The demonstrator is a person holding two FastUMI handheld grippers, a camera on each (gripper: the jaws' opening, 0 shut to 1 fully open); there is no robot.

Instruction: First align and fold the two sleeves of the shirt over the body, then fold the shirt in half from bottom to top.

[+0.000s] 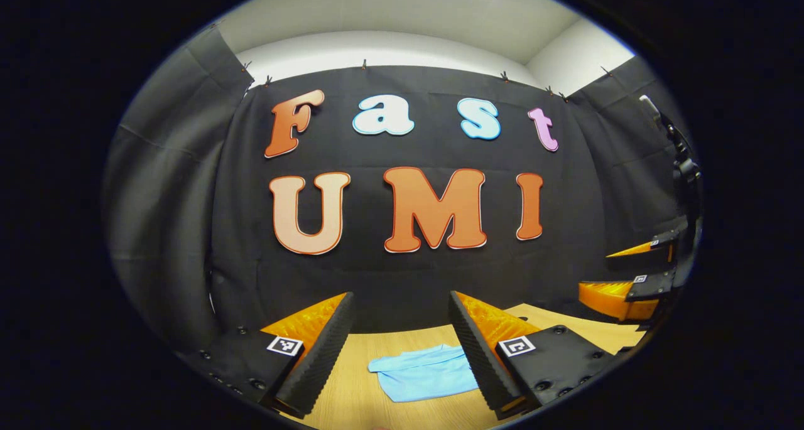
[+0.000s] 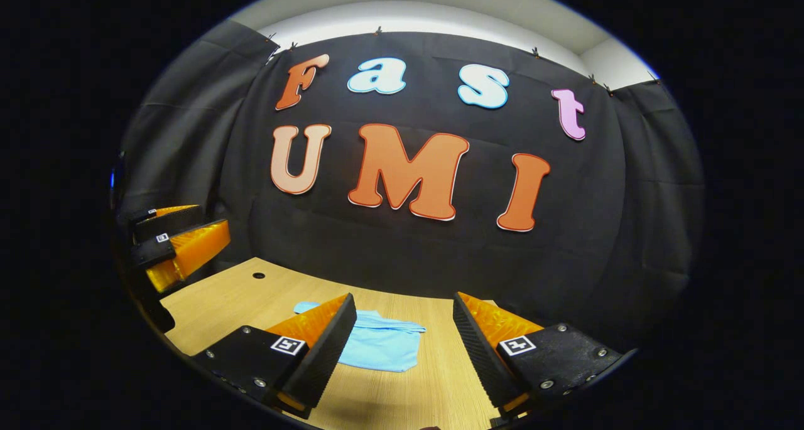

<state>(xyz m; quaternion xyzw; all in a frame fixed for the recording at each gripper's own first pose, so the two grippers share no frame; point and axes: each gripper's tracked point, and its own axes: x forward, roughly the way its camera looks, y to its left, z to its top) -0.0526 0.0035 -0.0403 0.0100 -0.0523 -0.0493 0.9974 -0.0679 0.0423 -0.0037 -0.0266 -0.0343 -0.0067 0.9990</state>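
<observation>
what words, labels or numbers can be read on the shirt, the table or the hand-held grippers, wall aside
None can be read.
shirt: plain, no print or label shows.
table: no writing.
square tags on the left hand-held gripper and the right hand-held gripper: black-and-white patterns, not words or numbers.

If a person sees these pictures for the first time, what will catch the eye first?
Probably the light blue shirt, lying folded into a small bundle on the wooden table, near the black cloth wall. Next, the left gripper and the right gripper, both held above the table with fingers spread wide and nothing between them.
</observation>
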